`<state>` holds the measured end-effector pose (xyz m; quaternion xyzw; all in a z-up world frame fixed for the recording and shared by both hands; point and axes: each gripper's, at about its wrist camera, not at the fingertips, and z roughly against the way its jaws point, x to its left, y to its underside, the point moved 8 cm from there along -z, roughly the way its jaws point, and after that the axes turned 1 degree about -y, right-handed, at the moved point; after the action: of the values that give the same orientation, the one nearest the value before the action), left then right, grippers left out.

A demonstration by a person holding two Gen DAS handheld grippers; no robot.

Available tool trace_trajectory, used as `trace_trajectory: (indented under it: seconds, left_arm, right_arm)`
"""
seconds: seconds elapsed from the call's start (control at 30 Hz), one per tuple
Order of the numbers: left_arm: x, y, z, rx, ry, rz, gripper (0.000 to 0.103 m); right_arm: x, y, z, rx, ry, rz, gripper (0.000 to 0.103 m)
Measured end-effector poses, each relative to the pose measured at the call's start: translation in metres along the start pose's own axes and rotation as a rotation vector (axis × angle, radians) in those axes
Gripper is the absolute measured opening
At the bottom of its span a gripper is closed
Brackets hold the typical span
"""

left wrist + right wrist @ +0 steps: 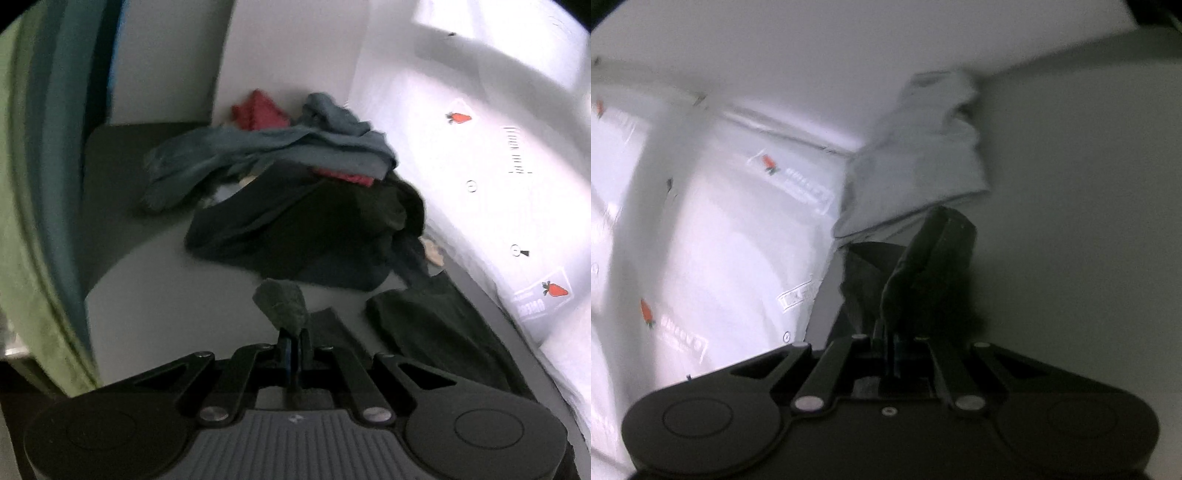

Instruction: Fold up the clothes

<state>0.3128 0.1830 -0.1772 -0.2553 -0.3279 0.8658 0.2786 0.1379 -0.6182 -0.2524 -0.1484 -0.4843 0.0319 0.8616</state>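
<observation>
Clothes [295,192] are still lying in an unsorted heap toward the far edge of the bed [166,295], so most folding is remaining. Left gripper [291,339] and right gripper [892,343] are each pinching the dark garment [280,302], fingers together on it.

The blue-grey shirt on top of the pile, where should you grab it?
Grab the blue-grey shirt by the loose sleeve-like end trailing left, coming from the left, low over the surface. That end hangs free; its middle lies on the black garment.
</observation>
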Motion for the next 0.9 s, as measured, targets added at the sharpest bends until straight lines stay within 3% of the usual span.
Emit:
trace_trajectory:
  seconds: [0.27, 0.47, 0.63, 0.73, 0.8, 0.87, 0.9]
  left_arm:
    - [-0.071, -0.043, -0.022, -0.058, 0.029, 0.001, 0.003]
    - [-0.154, -0.075, -0.077, -0.059, 0.059, 0.017, 0.003]
    - [-0.244, -0.09, -0.142, -0.055, 0.123, -0.073, 0.003]
    - [-0.292, -0.078, -0.198, -0.013, 0.084, -0.169, 0.015]
    - [-0.307, -0.064, -0.226, 0.042, 0.053, -0.148, 0.017]
    - [-0.316, -0.054, -0.23, 0.06, 0.088, -0.153, 0.02]
    - [-0.321, -0.049, -0.23, 0.067, 0.109, -0.166, 0.026]
  right_arm:
    - [0.058, -0.013, -0.046, -0.039, -0.048, -0.005, 0.003]
    - [0.104, -0.023, -0.123, -0.054, -0.027, -0.003, 0.003]
    - [0.145, -0.026, -0.207, -0.066, 0.01, 0.07, 0.004]
    - [0.16, -0.019, -0.253, -0.048, 0.142, 0.234, 0.015]
    - [0.172, -0.012, -0.273, -0.062, 0.232, 0.352, 0.034]
    - [0.189, 0.0, -0.269, -0.106, 0.264, 0.476, 0.051]
    - [0.195, 0.008, -0.263, -0.127, 0.272, 0.534, 0.055]
